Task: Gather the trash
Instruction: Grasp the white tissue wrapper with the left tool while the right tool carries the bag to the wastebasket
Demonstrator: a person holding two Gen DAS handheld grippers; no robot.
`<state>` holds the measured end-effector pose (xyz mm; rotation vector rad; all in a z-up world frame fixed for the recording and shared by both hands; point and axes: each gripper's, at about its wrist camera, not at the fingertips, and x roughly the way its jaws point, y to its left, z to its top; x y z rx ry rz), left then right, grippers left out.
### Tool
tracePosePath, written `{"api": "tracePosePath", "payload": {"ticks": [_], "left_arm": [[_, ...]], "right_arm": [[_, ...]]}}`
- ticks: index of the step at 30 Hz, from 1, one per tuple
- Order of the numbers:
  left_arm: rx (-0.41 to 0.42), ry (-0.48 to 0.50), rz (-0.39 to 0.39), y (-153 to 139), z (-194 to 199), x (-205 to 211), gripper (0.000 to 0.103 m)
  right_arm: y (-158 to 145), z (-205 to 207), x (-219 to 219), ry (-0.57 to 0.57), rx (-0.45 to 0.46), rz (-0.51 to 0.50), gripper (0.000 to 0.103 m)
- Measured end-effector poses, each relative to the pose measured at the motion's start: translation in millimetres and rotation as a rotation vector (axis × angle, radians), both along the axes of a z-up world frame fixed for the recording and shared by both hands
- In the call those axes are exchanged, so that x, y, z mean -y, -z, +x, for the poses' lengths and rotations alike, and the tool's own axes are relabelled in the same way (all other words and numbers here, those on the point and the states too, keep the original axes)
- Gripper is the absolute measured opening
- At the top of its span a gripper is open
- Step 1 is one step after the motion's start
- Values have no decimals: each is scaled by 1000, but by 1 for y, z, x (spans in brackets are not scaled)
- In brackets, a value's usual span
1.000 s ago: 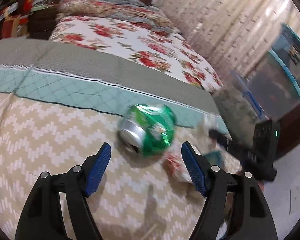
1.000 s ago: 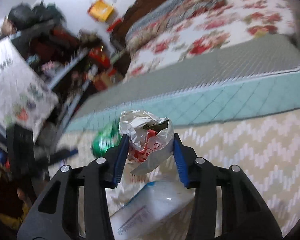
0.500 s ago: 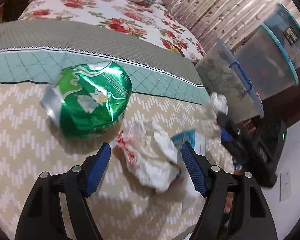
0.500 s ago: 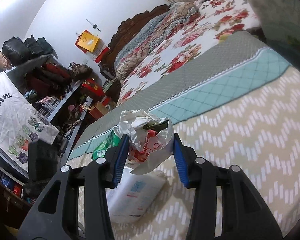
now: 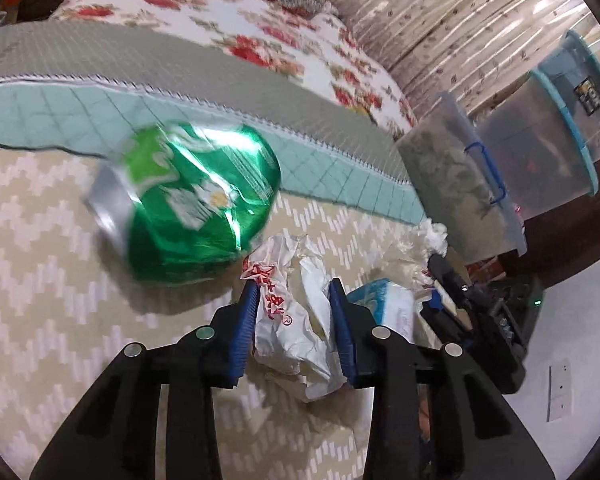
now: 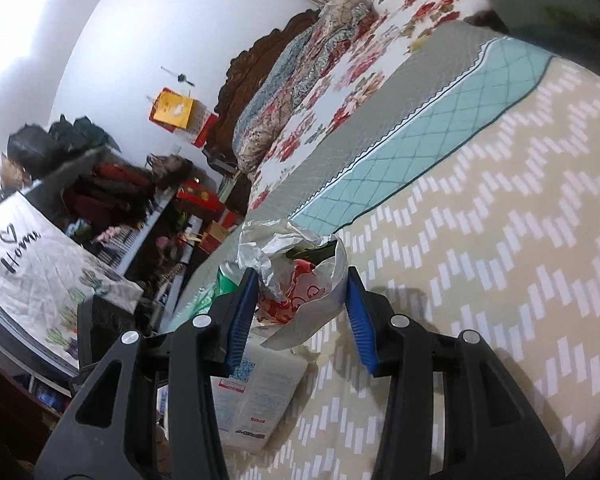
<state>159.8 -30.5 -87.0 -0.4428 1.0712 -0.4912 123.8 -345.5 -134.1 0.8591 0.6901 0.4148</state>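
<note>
My left gripper (image 5: 294, 294) is shut on a crumpled white wrapper with red print (image 5: 290, 316) lying on the bed. A dented green can (image 5: 192, 208) lies just beyond its left finger. My right gripper (image 6: 302, 280) is shut on a crumpled silver and red bag (image 6: 300, 280), held just above the bed; it also shows in the left wrist view (image 5: 424, 248). A white and blue flat packet (image 6: 256, 392) lies under the right gripper and shows in the left wrist view (image 5: 384, 300). The green can (image 6: 226, 278) peeks out behind the right gripper's left finger.
The bed has a beige zigzag cover (image 5: 40, 300), a teal quilted band (image 5: 40, 120) and a floral sheet (image 5: 228, 20). Clear storage bins (image 5: 464, 184) stand off the bed's right side. Cluttered shelves (image 6: 100, 208) and a "Home" cloth (image 6: 32, 272) stand left of the bed.
My left gripper has closed on the white wrapper beside the can. My right gripper has kept its hold on the bag and tilted over the bed edge.
</note>
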Motion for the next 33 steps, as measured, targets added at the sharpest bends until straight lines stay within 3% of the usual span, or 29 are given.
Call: {"api": "tracePosePath", "payload": {"ticks": [6,12,18,25,29,33], "left_arm": [[168,-99,32,-48,-18,-25,34],[227,7,-20,-76,-33,-2,34],[209,231,-12,-77,-35,87,34],[127,458,14,-55,-16,226,35],[91,538,17,-45,-7,302,36],[54,590,20,-32,-3,373,37]], "right_arm": [[1,-1,3,14,-17,14,46],[-18,-19,9,37,-5,-89,46],[-34,-59,51,137,14,-225,46],[-36,-122,158,404,-20,-319,46],[-33,-144,215,527,-60,-332,46],[-28,-141,256,578,-109,-340,47]]}}
